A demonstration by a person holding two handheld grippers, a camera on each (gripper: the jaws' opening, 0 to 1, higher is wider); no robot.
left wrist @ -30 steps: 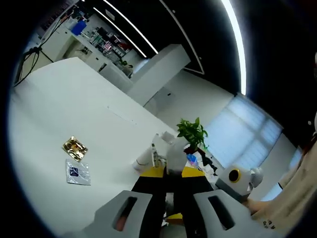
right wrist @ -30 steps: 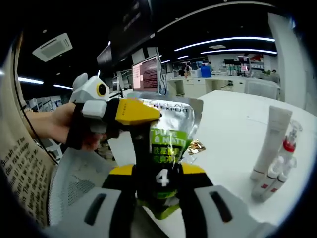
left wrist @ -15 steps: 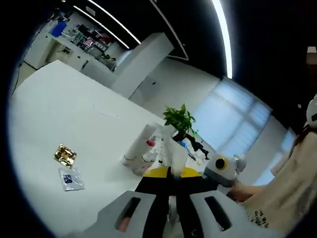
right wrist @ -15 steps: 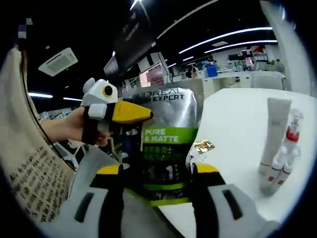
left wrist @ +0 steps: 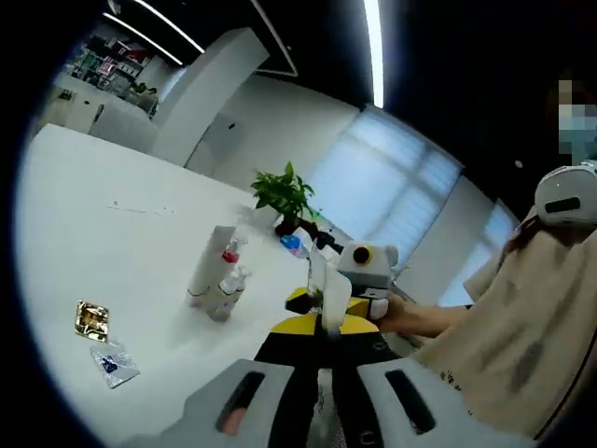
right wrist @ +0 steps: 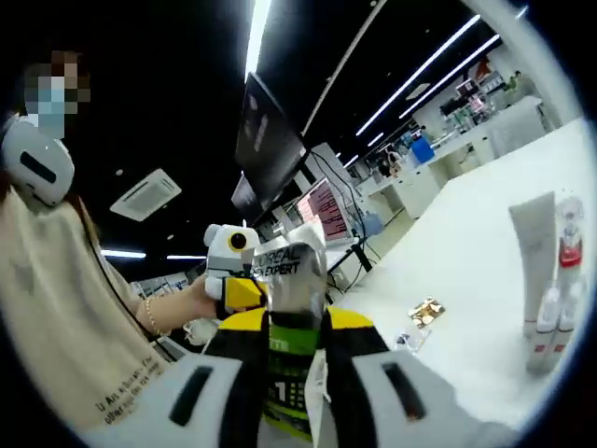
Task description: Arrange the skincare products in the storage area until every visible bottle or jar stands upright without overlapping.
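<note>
A silver and green L'Oreal pouch (right wrist: 297,280) is held up off the table between both grippers. My right gripper (right wrist: 294,327) is shut on its lower part, yellow tips on either side. My left gripper (right wrist: 244,291), held by a hand, pinches the pouch's left edge. In the left gripper view the pouch (left wrist: 328,291) appears edge-on, rising from my left gripper (left wrist: 325,327), with the right gripper (left wrist: 362,278) just behind it. A white tube (right wrist: 532,252) and small red-capped bottles (right wrist: 565,257) stand upright together on the white table (left wrist: 103,243); the left gripper view has the tube (left wrist: 209,271) too.
A gold sachet (left wrist: 90,318) and a small silver-blue sachet (left wrist: 114,362) lie flat on the table, apart from the bottles. A potted plant (left wrist: 284,192) stands at the table's far end. A person in a beige top (left wrist: 522,327) is close on the right.
Both views have swung round with the hands. The pouch has turned from face-on to narrower in the right gripper view. Both grippers keep their hold.
</note>
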